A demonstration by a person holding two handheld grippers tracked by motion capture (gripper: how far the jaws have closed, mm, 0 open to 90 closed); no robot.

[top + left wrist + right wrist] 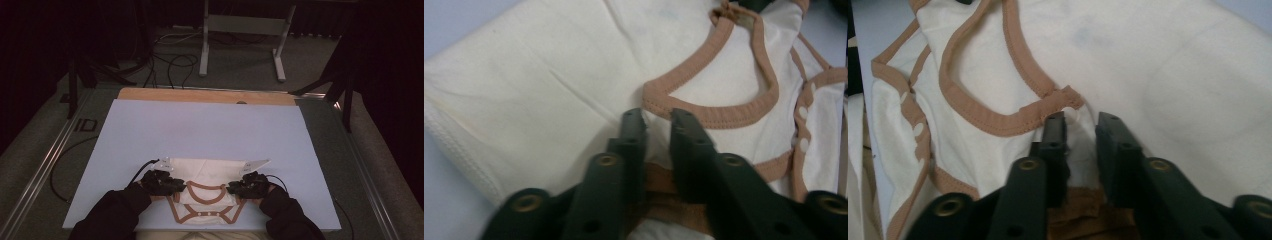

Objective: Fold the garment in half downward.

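Setting: dark room, grey carpet, a white frame stand [243, 30] behind the table; cables on the floor. Surface: pale blue board [200, 130] over a wooden top.

Item: baby bodysuit [207, 192], cream knit with tan binding [704, 112] at neck and openings, white snaps [803, 112] along one edge. Lies flat at the near edge of the board, between the two hands, partly folded.

Left gripper [657, 117]: jaws pinching cloth and tan binding at one corner of the neckline. Right gripper [1081, 120]: jaws pinching cloth at the opposite corner, just beside the binding.

Handling, judged: light, soft, limp; it will sag and crease wherever unsupported. The stitched binding is the firmest hold; plain knit may stretch or slip. Snaps are hard points to avoid clamping.
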